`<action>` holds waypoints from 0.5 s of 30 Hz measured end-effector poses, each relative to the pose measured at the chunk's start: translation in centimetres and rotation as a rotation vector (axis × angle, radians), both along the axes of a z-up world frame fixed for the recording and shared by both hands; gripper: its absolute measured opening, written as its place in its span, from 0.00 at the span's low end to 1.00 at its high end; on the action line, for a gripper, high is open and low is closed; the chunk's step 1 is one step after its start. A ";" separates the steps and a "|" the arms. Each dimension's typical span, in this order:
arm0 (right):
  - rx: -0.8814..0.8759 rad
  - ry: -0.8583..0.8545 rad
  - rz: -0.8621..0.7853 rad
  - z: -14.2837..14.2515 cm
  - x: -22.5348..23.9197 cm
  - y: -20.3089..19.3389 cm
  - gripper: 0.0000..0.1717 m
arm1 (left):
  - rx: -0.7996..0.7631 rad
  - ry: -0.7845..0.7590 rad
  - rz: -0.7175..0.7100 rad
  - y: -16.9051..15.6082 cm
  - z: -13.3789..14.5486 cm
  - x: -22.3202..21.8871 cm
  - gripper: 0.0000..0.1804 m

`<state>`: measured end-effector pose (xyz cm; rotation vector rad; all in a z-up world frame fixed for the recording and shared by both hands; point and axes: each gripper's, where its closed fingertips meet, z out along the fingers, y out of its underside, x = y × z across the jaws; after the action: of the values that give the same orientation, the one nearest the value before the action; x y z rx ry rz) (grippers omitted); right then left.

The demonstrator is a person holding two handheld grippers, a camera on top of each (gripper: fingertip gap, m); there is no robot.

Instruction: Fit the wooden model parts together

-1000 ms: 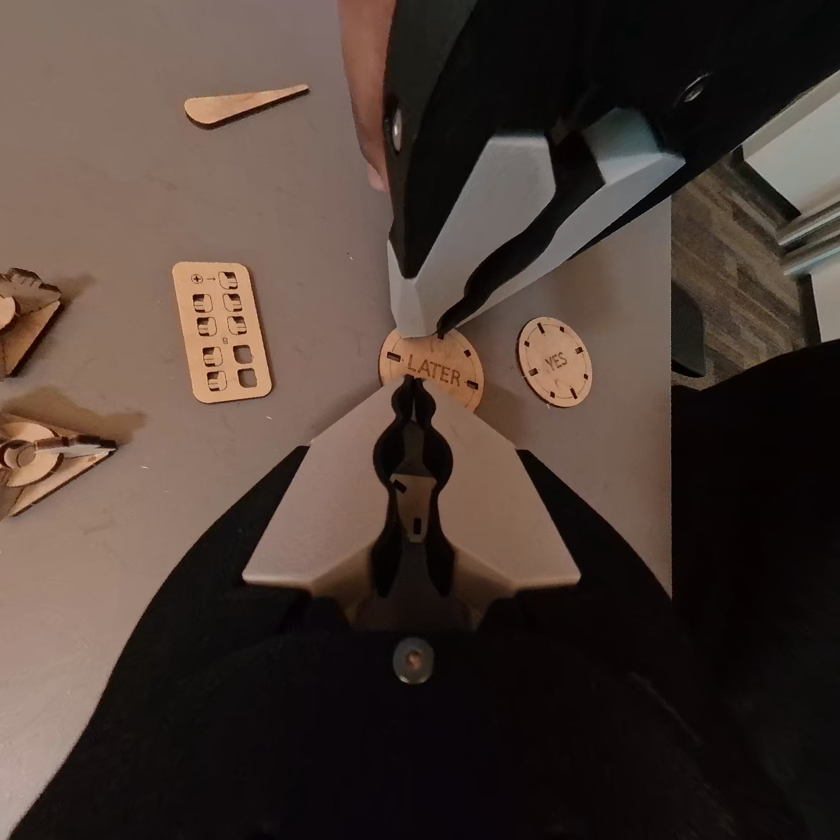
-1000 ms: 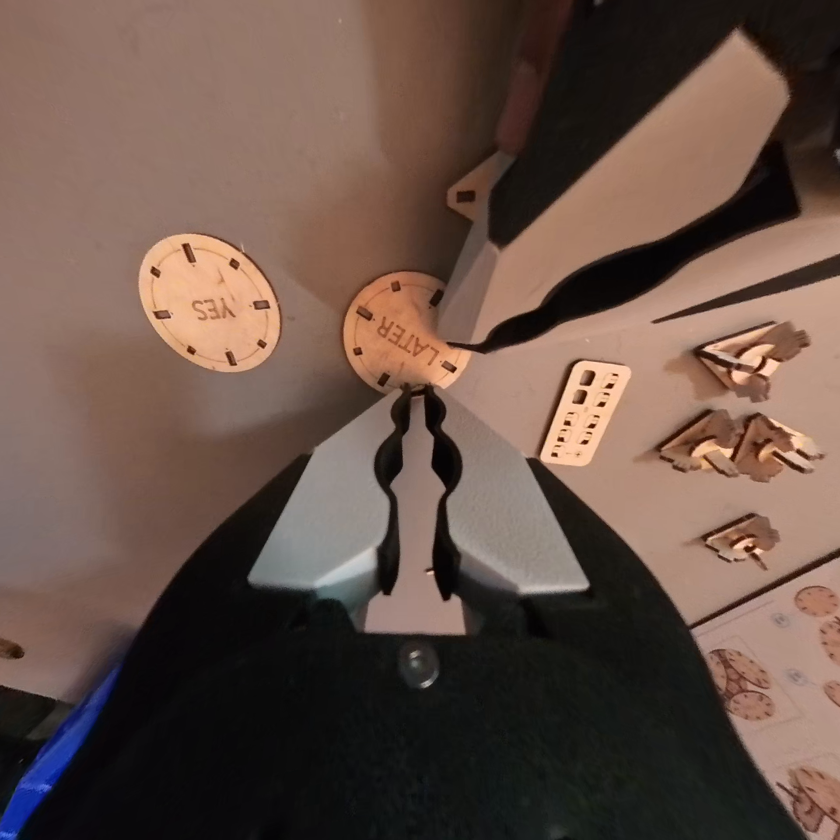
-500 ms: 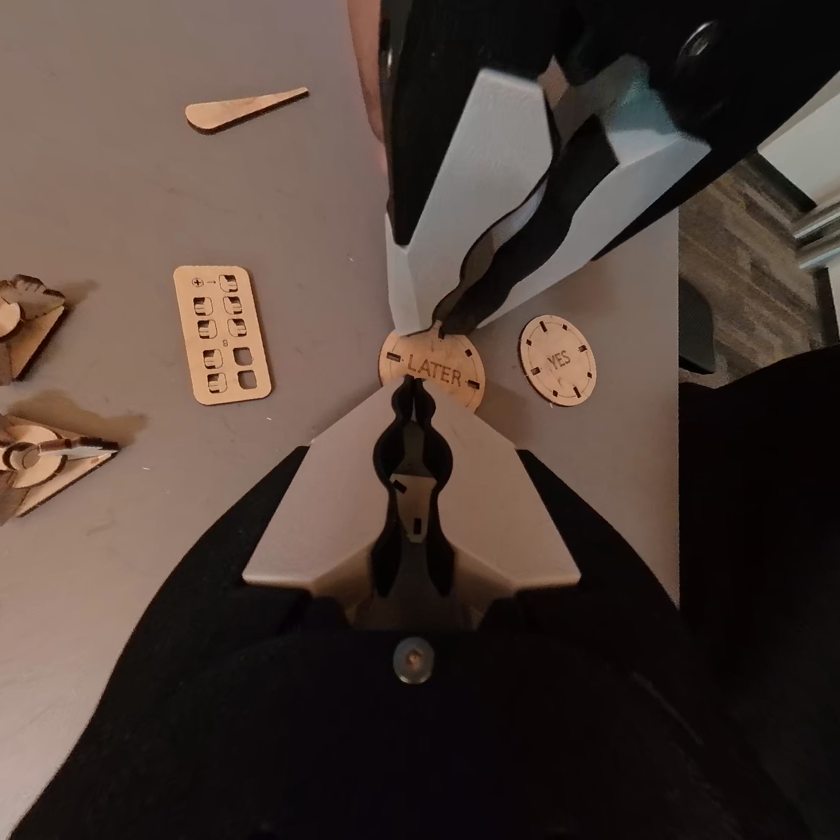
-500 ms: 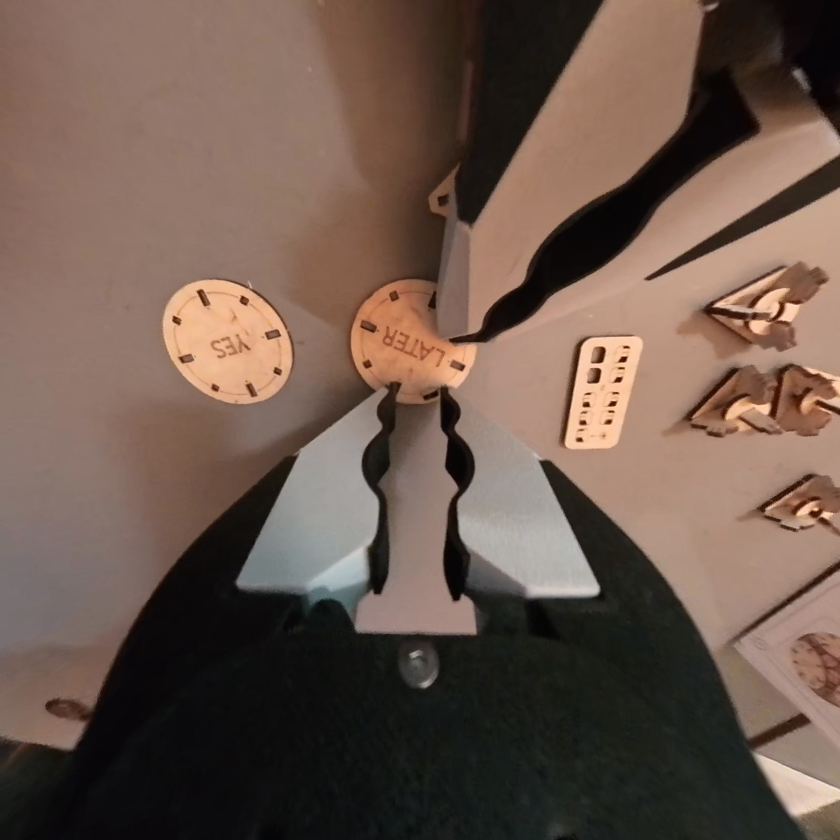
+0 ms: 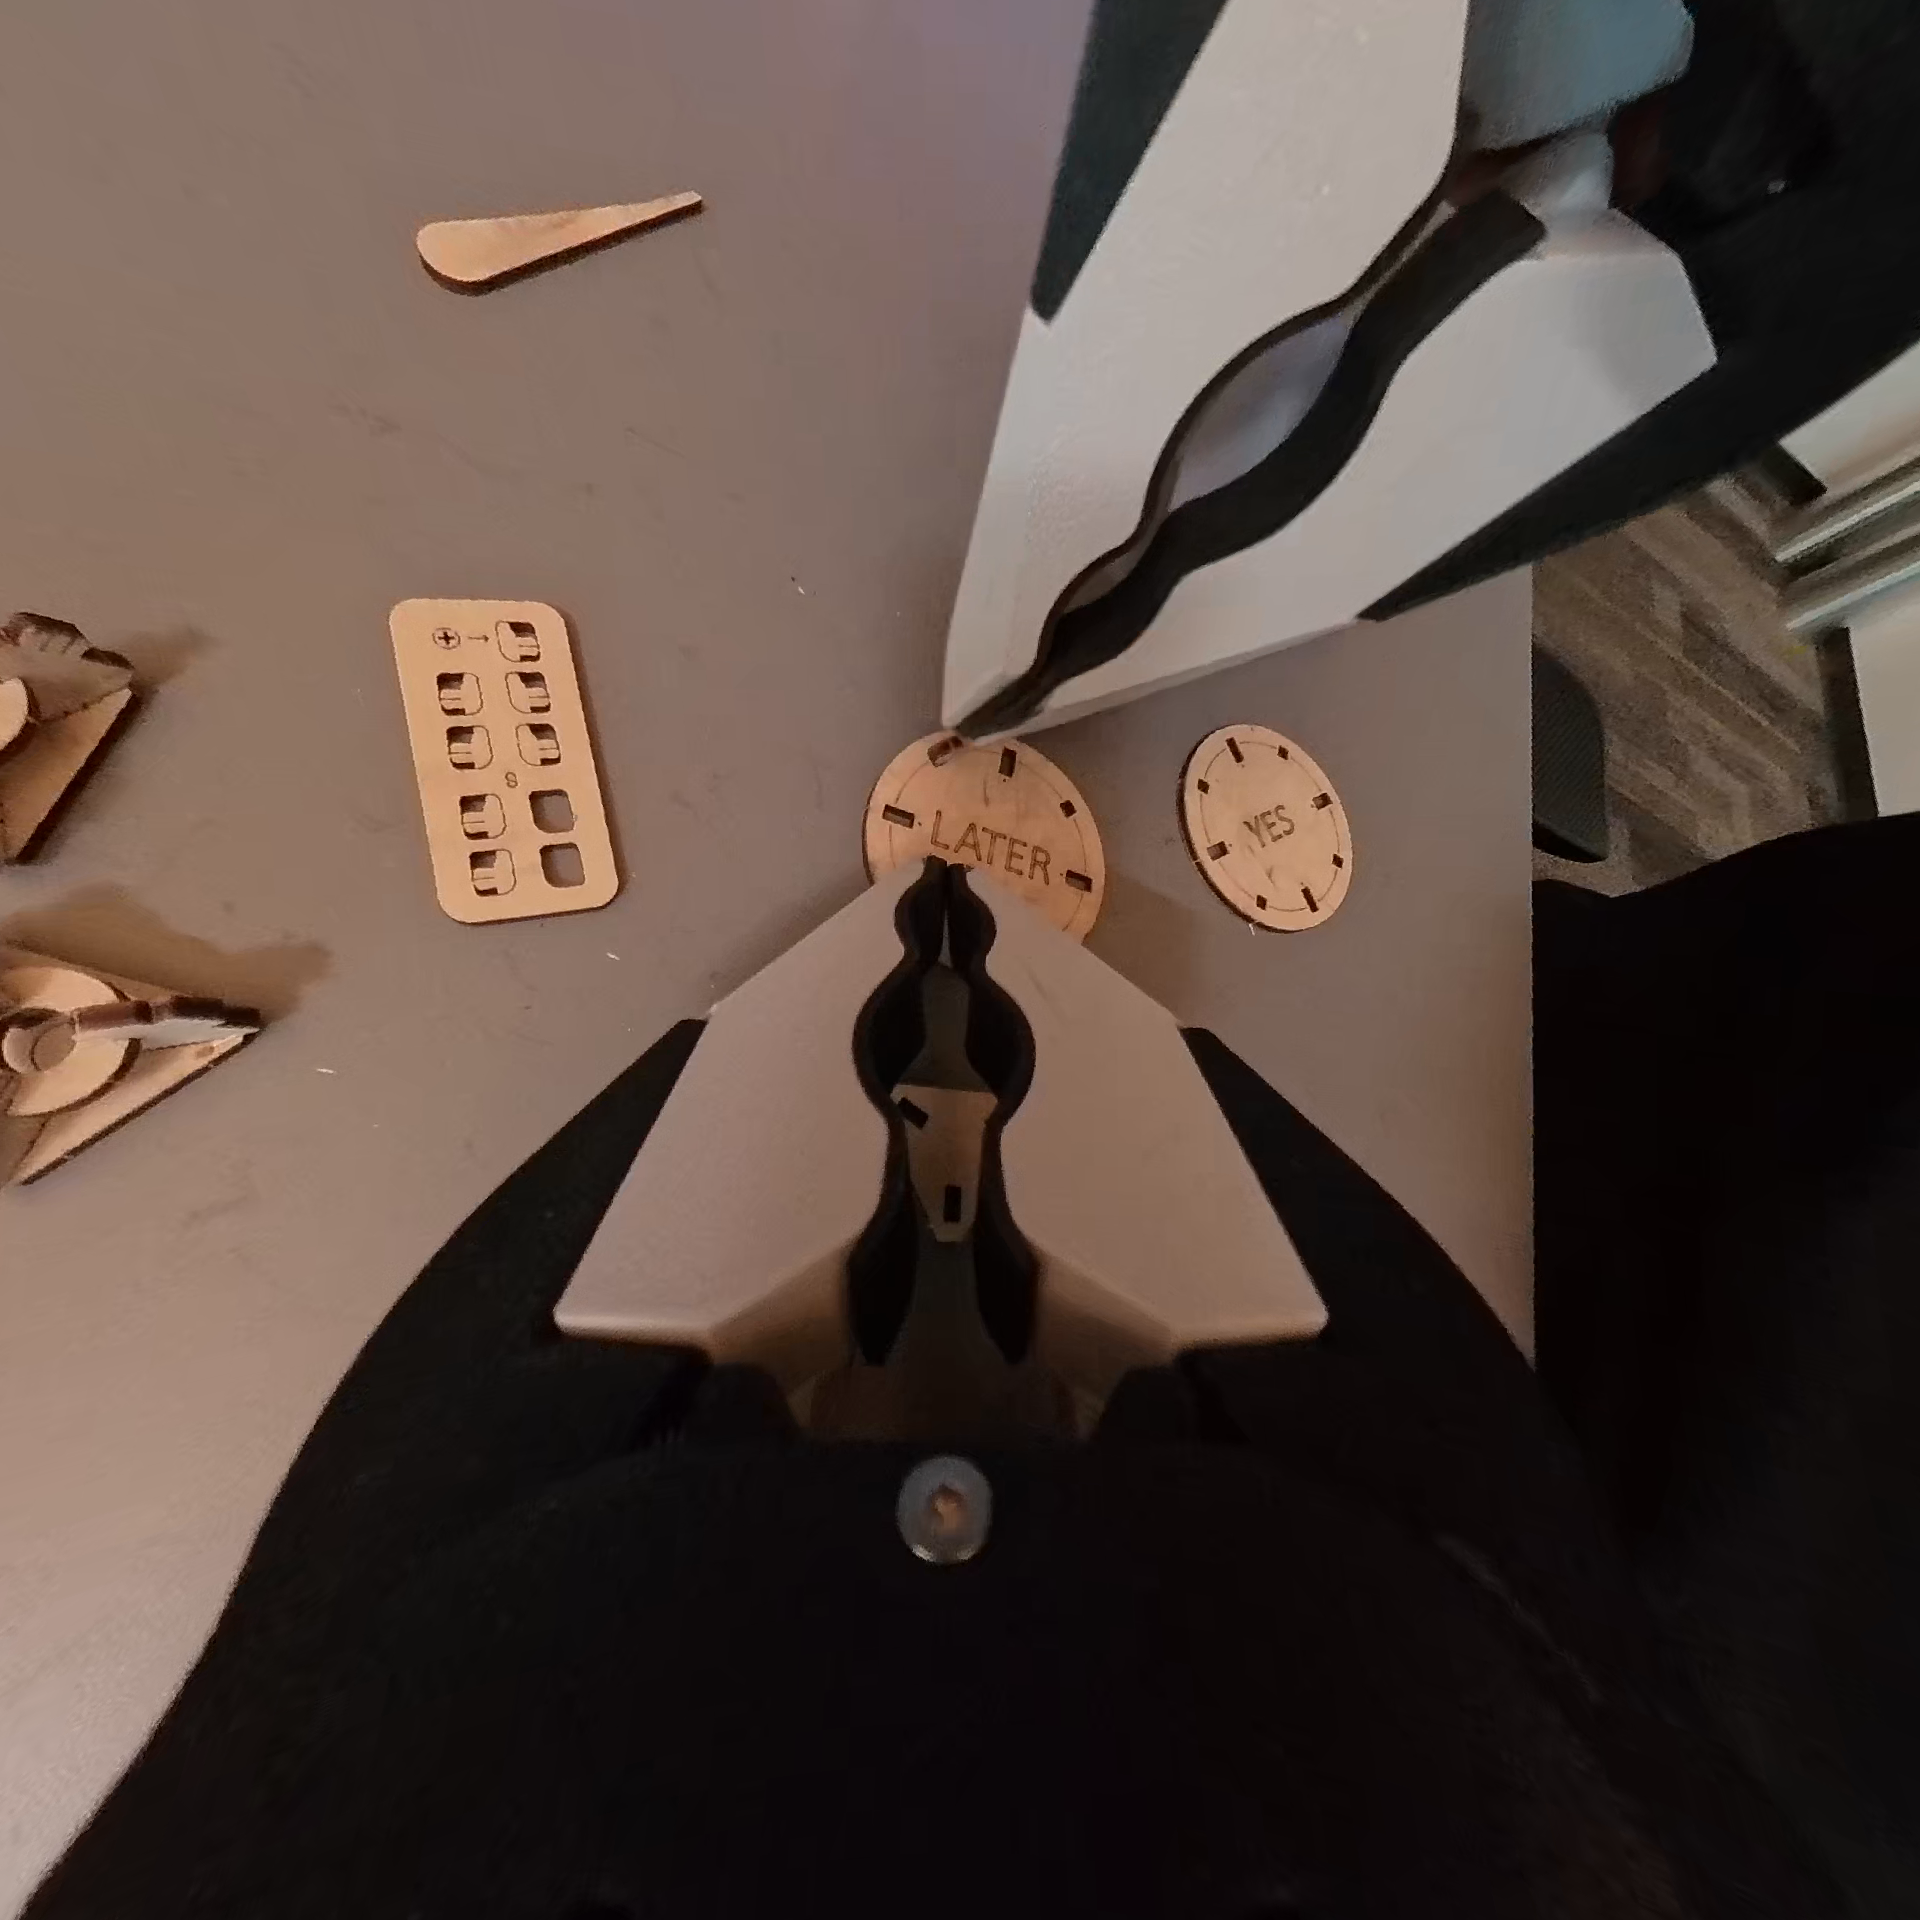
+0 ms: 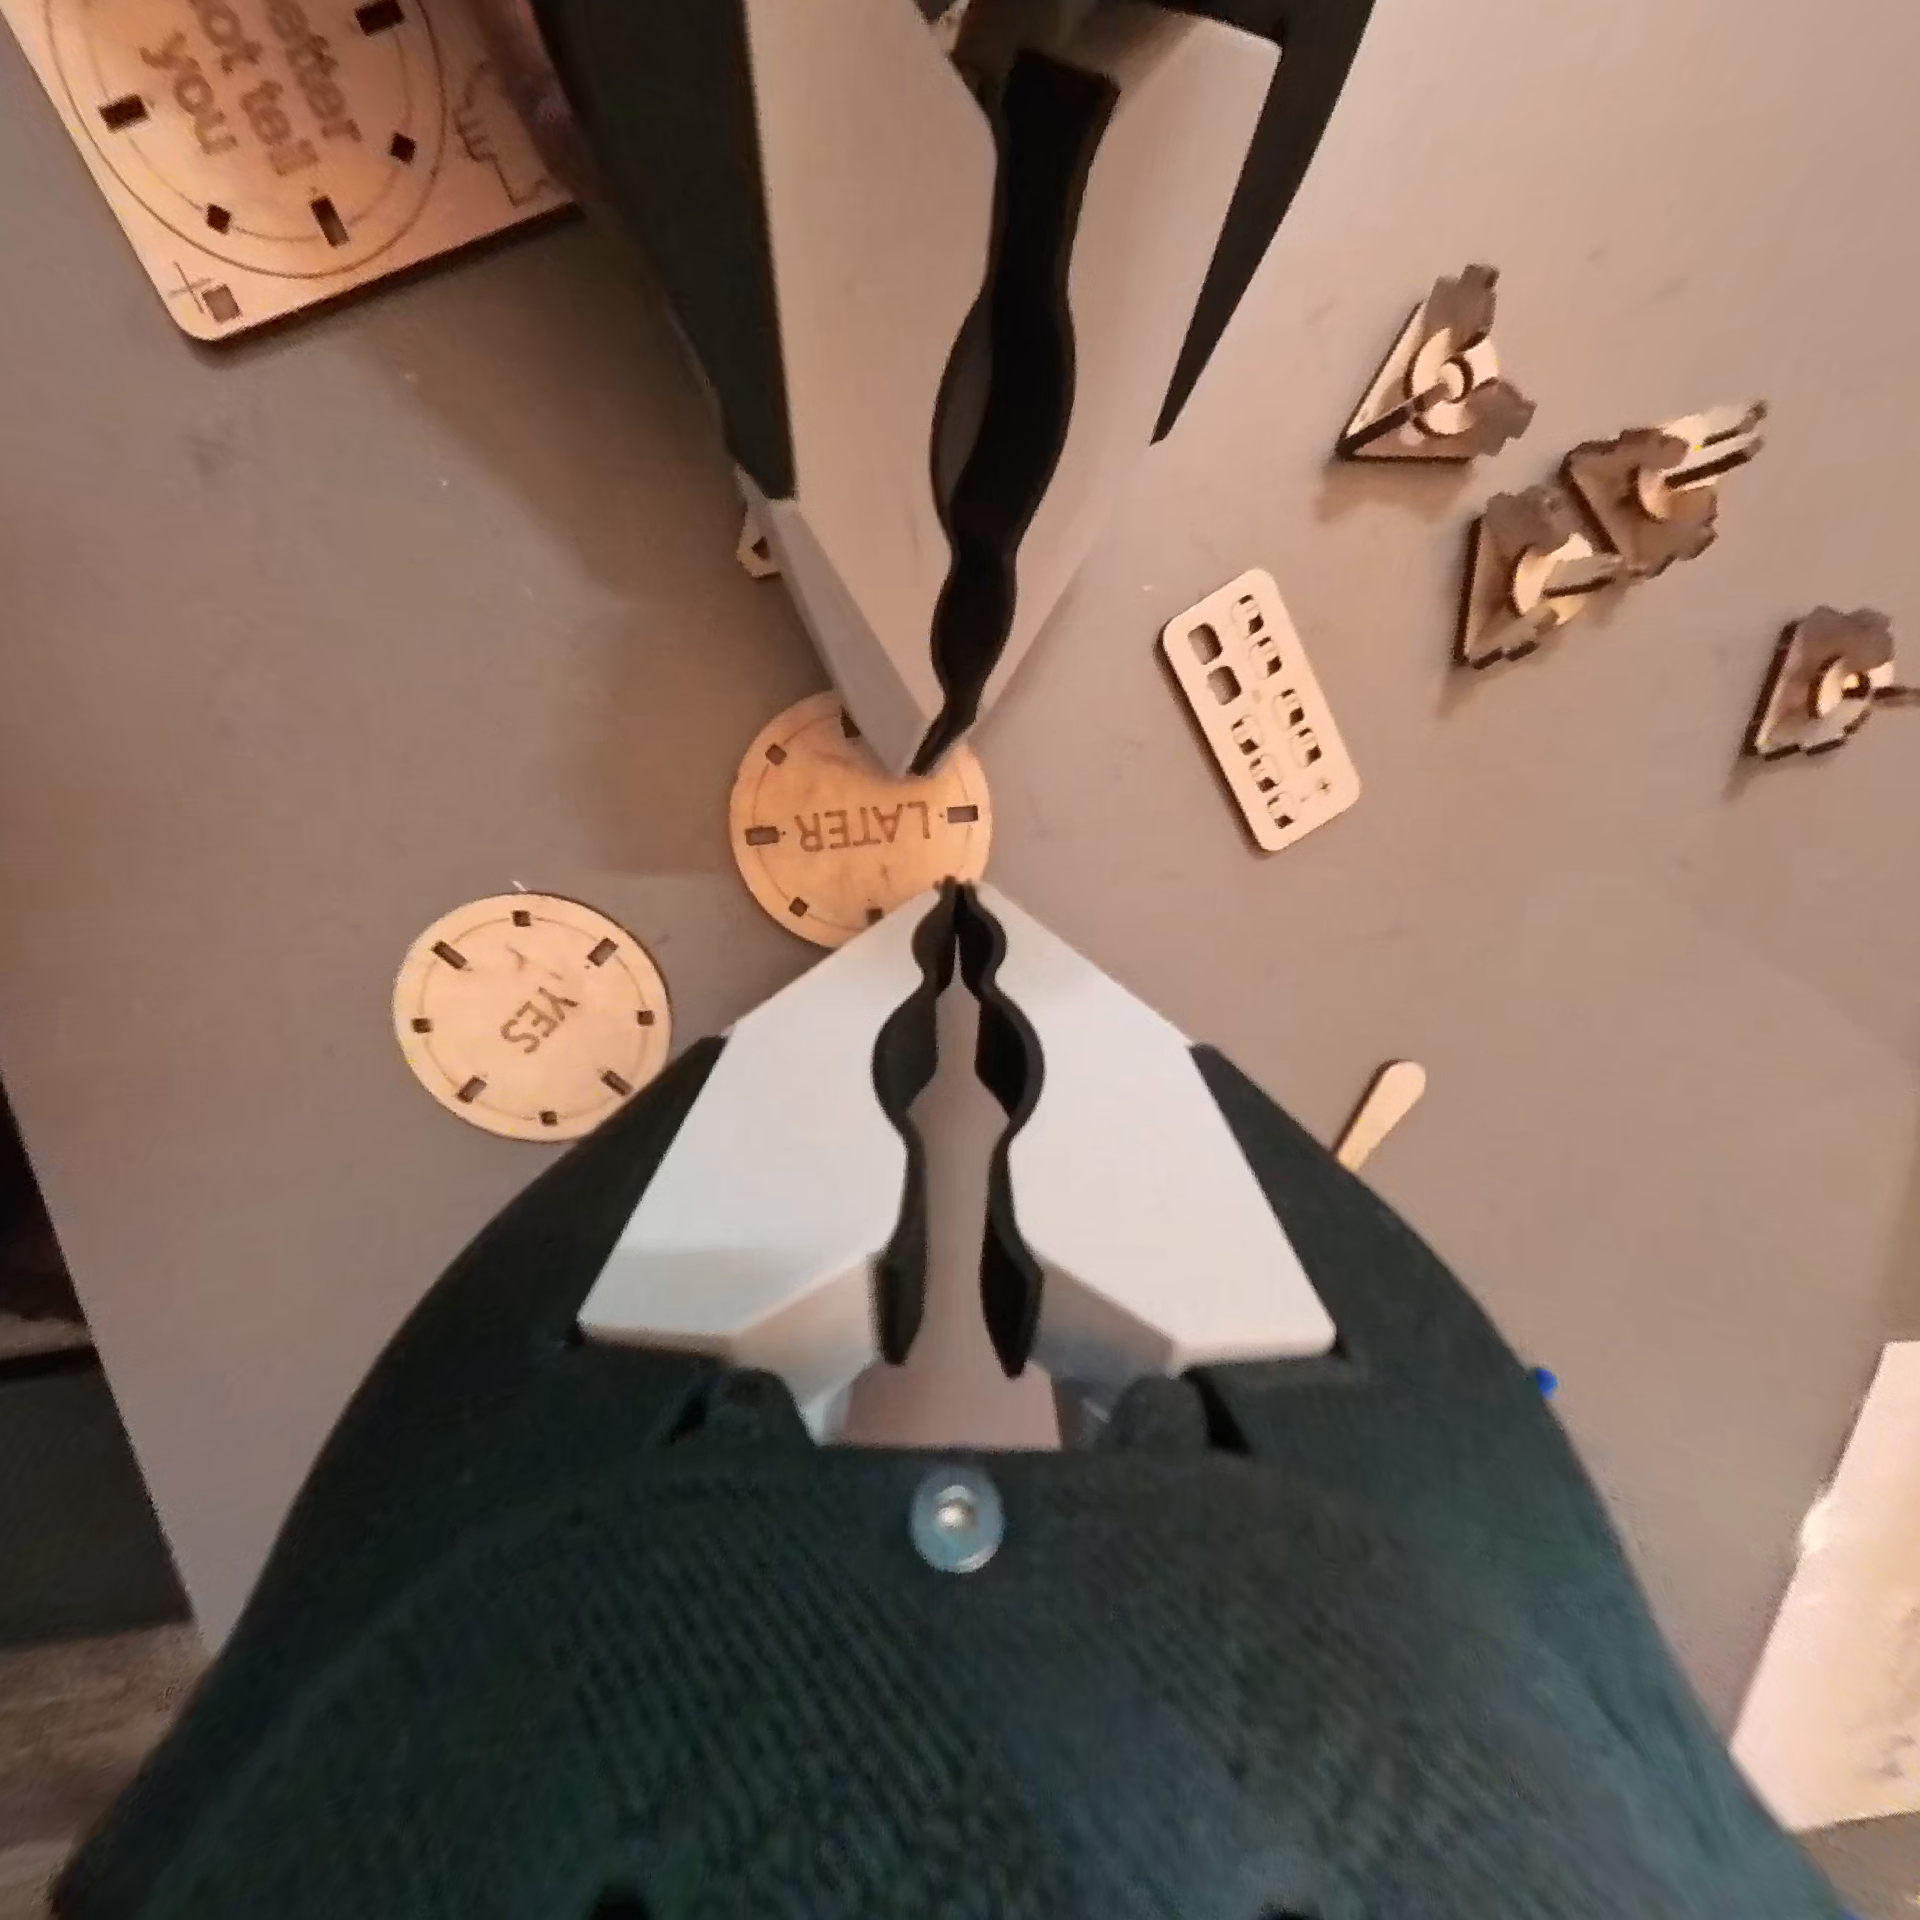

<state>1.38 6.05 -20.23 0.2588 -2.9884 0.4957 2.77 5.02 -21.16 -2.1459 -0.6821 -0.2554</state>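
Two hand-held grippers met tip to tip over a round engraved wooden disc (image 5: 982, 836) lying flat on a grey table (image 5: 727, 436). The left gripper (image 5: 943, 871) had its black fingers together, its tips over the near part of the disc, with a thin slotted wooden piece (image 5: 951, 1143) lodged farther back between the wavy pads. The right gripper (image 6: 954, 889) had its fingers together too, with nothing between them, its tips at the disc's opposite rim; whether either pair of tips pressed on the wood could not be told. A second engraved disc (image 5: 1268, 831) lay just beside the first, near the table's edge (image 5: 1531, 935), beyond which wood-look flooring (image 5: 1683, 665) showed. On the other side sat a rectangular wooden card with small cut-outs (image 5: 506, 764), apart from the discs, and past it a cluster of triangular wooden assemblies (image 6: 1579, 520). A teardrop-shaped wooden sliver (image 5: 551, 237) lay alone on the open grey surface farther off. A larger engraved wooden board (image 6: 281, 156) occupied one corner in the right wrist view, a wooden stick (image 6: 1377, 1112) poked out beside the right gripper's body, and a white sheet (image 6: 1849, 1621) lay at the frame's edge. Bare tabletop stretched between the card and the sliver.
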 end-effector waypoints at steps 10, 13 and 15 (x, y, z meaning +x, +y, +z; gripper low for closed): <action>-0.031 -0.014 -0.070 -0.7 0.2 0.1 0.00 | 0.000 -0.001 0.000 0.0 0.0 0.0 0.00; -0.078 -0.019 -0.090 0.4 -0.1 -0.2 0.00 | 0.000 -0.002 0.000 0.0 0.0 0.0 0.00; -0.081 -0.018 -0.097 0.5 -0.2 -0.2 0.00 | -0.001 0.001 0.000 0.0 0.0 0.0 0.00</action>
<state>1.14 5.81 -19.76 0.1027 -2.9719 0.6104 2.77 5.03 -21.17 -2.1468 -0.6814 -0.2542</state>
